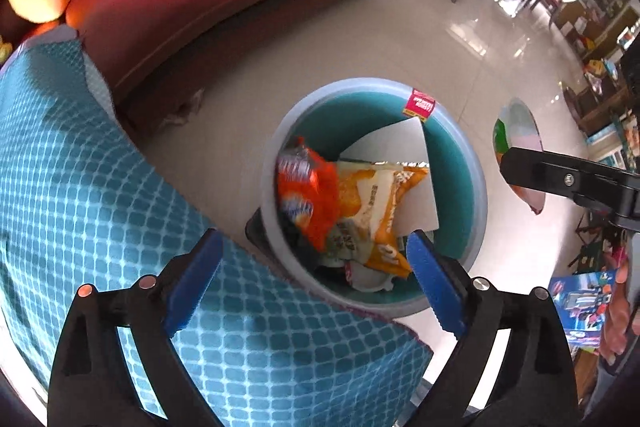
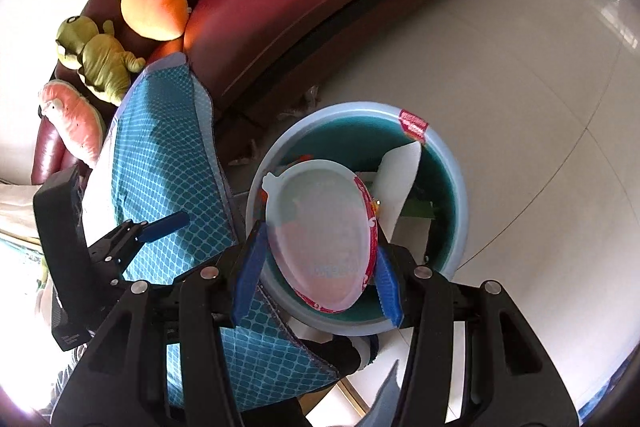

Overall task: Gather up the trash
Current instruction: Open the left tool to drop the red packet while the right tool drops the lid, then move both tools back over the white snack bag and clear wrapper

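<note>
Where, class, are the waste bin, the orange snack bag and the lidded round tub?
waste bin (image 1: 480,187): left wrist view, right rim.
orange snack bag (image 1: 316,195): left wrist view, crumpled front.
lidded round tub (image 2: 320,227): right wrist view, middle of its translucent lid.

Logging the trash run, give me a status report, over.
Left gripper open, empty, over the bin. Right gripper shut on lidded cup, above the bin. Snack wrappers inside. Nothing in the way.

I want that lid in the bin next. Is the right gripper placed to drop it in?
Probably yes. The right gripper holds the lid over the open bin, with nothing between; trash inside leaves room.
</note>
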